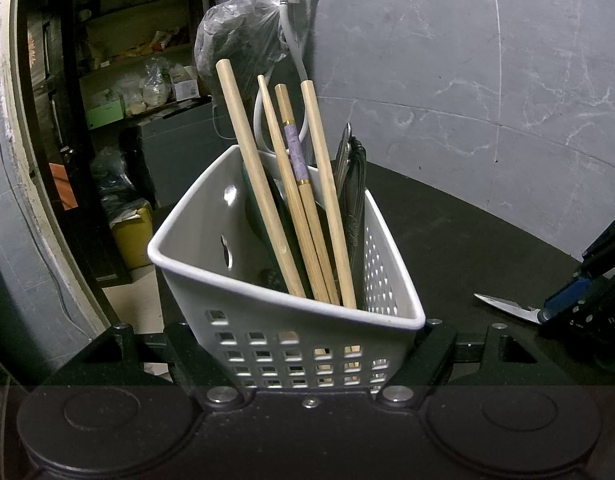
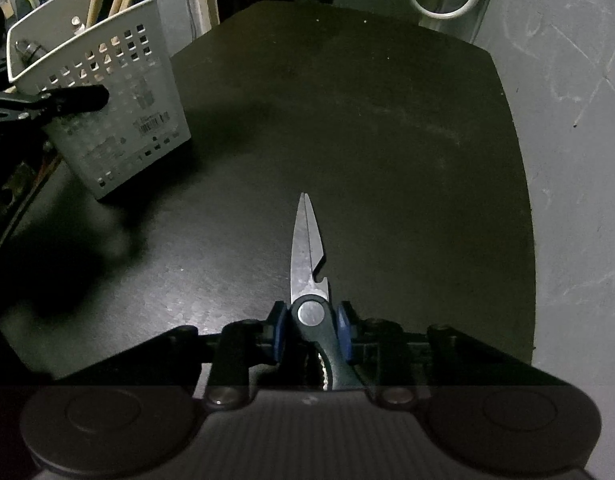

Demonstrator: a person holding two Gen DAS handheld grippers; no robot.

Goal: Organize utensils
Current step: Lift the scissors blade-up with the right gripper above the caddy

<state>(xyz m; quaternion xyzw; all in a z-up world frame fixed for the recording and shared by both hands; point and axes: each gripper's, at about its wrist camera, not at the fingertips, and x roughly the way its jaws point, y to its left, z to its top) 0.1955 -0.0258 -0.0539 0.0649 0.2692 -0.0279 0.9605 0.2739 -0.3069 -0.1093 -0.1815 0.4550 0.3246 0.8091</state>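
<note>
On the dark bench (image 2: 387, 140), my left hand-held gripper (image 1: 307, 356) clamps the nearly full white caddy (image 1: 291, 320); my right hand-held gripper (image 2: 312, 332) grips the scissors (image 2: 307, 248), not yet stowed.

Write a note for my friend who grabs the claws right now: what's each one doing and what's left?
Left claw: shut on the white basket, holding it on the black table.
Right claw: closing around the scissors by the pivot, blades pointing away.
Done: wooden sticks, chopsticks and metal cutlery already stand in the basket.
Left: probably lift the scissors and put them into the basket.
</note>
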